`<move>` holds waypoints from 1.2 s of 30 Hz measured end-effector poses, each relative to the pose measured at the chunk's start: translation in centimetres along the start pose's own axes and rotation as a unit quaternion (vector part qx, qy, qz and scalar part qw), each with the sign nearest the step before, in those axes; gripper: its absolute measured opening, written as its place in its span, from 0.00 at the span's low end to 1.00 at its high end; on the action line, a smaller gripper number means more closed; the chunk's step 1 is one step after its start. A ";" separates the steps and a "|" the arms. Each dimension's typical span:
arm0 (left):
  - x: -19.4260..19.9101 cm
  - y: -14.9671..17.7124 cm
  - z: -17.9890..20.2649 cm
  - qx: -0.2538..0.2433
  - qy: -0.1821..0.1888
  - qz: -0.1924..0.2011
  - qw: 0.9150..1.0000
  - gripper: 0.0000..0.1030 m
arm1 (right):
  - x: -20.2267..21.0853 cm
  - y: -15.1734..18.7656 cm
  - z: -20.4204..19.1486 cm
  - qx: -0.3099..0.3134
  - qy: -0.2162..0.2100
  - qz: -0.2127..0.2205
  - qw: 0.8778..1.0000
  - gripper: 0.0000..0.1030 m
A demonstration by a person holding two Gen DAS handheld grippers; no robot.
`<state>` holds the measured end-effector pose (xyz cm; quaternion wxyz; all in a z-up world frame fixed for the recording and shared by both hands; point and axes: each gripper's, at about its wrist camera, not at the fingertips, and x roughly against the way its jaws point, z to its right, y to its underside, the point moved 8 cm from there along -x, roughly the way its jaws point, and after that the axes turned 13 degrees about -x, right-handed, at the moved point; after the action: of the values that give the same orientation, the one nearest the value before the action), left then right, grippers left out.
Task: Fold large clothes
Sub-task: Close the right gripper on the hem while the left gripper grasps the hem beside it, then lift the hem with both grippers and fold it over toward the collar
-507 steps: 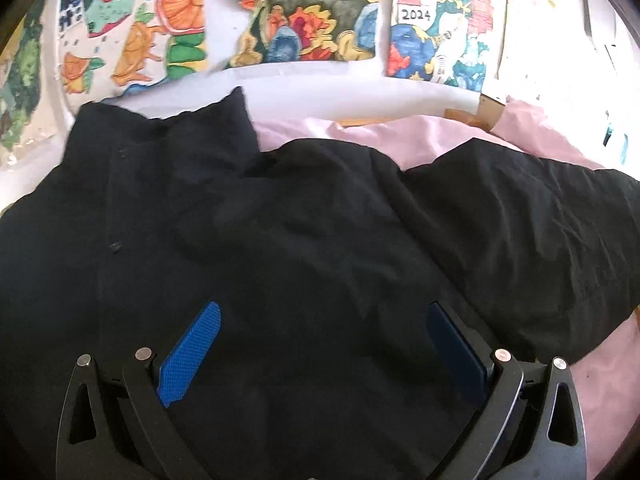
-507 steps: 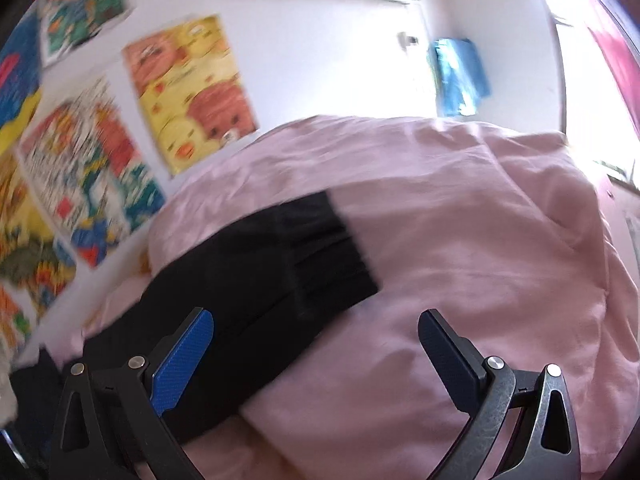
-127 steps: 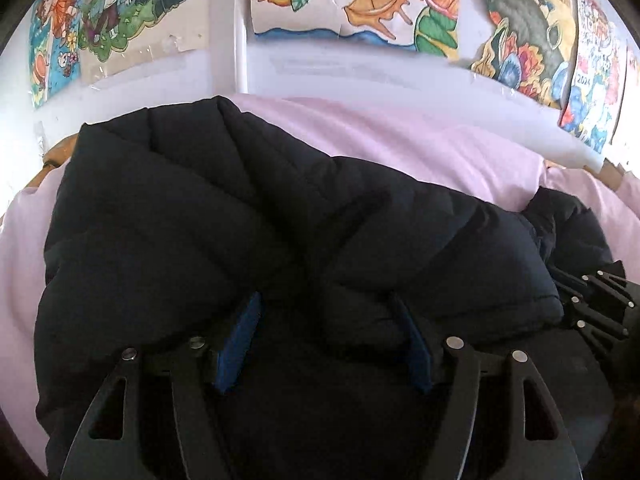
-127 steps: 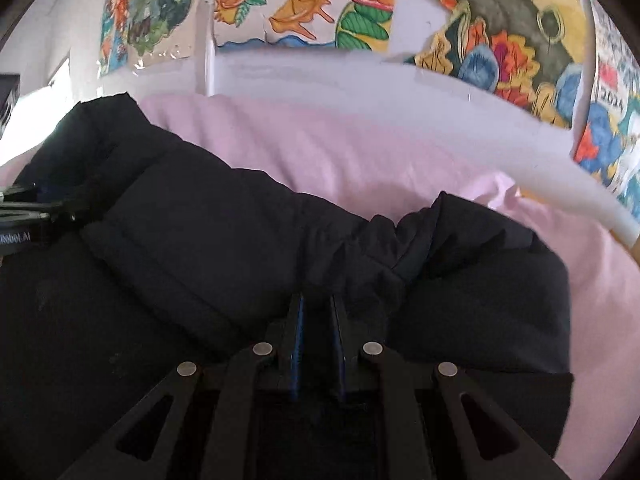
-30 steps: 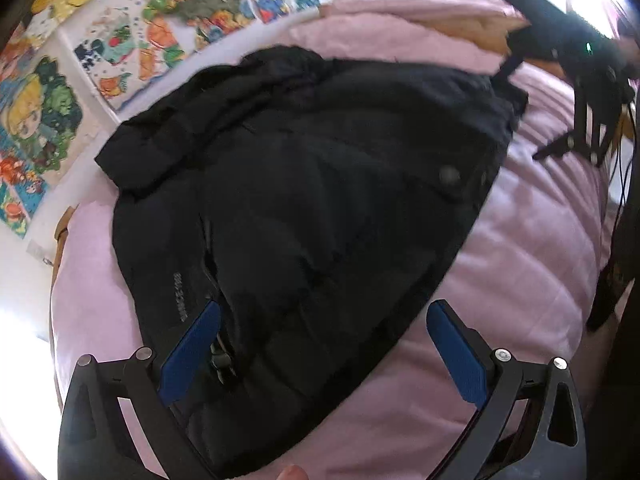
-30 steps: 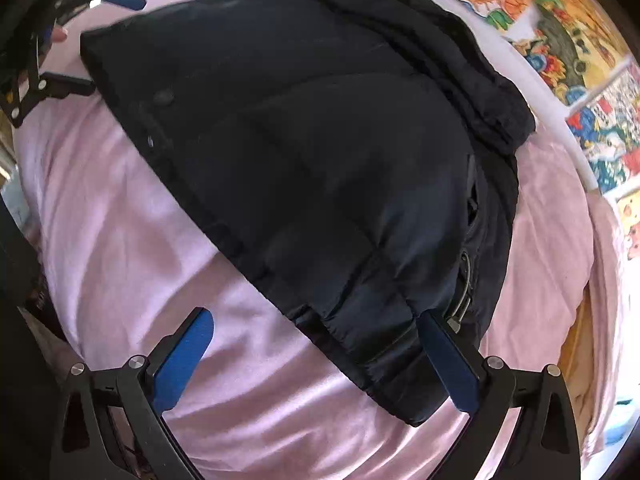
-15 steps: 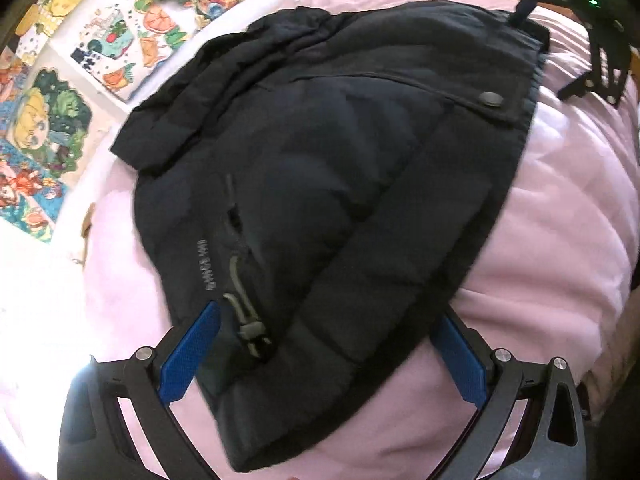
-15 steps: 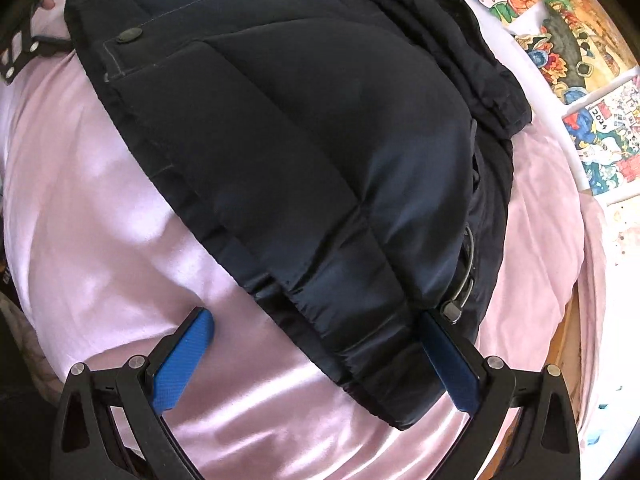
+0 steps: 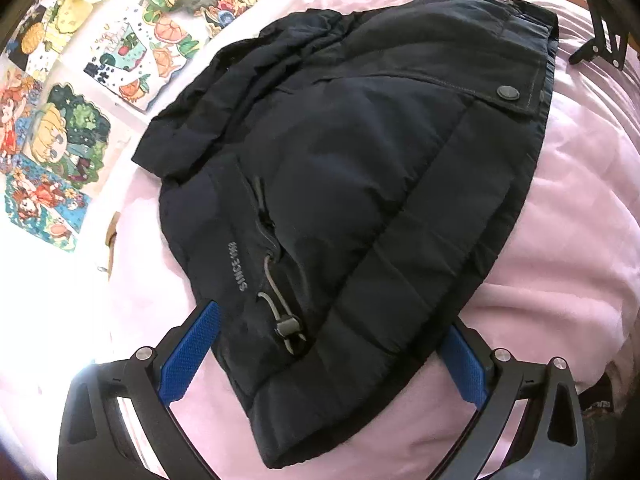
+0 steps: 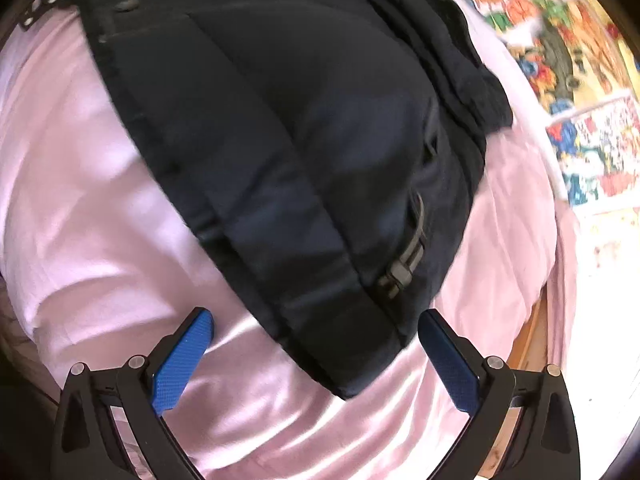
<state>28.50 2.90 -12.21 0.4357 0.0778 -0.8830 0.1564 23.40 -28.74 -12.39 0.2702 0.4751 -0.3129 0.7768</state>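
A black puffer jacket (image 9: pixel 360 168) lies folded into a compact block on pink bedding (image 9: pixel 568 240). In the left wrist view, its near corner with a grey drawcord toggle (image 9: pixel 288 326) sits between the blue pads of my left gripper (image 9: pixel 330 318), which is open and low over it. The right wrist view shows the jacket (image 10: pixel 300 128) from the other side. Its corner with a buckle (image 10: pixel 400 272) reaches between the fingers of my open right gripper (image 10: pixel 316 317). Neither gripper holds cloth. Each gripper shows at the far edge of the other's view.
Colourful posters (image 9: pixel 120 52) cover the white wall behind the bed, also visible in the right wrist view as posters (image 10: pixel 580 80). A wooden bed frame edge (image 10: pixel 528 340) runs along the right side. Pink bedding surrounds the jacket on all sides.
Both open grippers have dropped closer to the jacket, one at each near corner, so it fills more of each view. The jacket itself has not moved in the last second.
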 end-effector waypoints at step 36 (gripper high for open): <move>7.5 -2.5 -5.4 0.075 -0.082 0.121 0.986 0.10 | 8.7 -4.2 6.0 -0.129 0.038 0.178 0.975 0.08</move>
<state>28.63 2.44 -2.64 0.3325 0.0152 -0.9044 0.2668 26.34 -29.35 -1.40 0.1981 0.3430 -0.4793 0.7831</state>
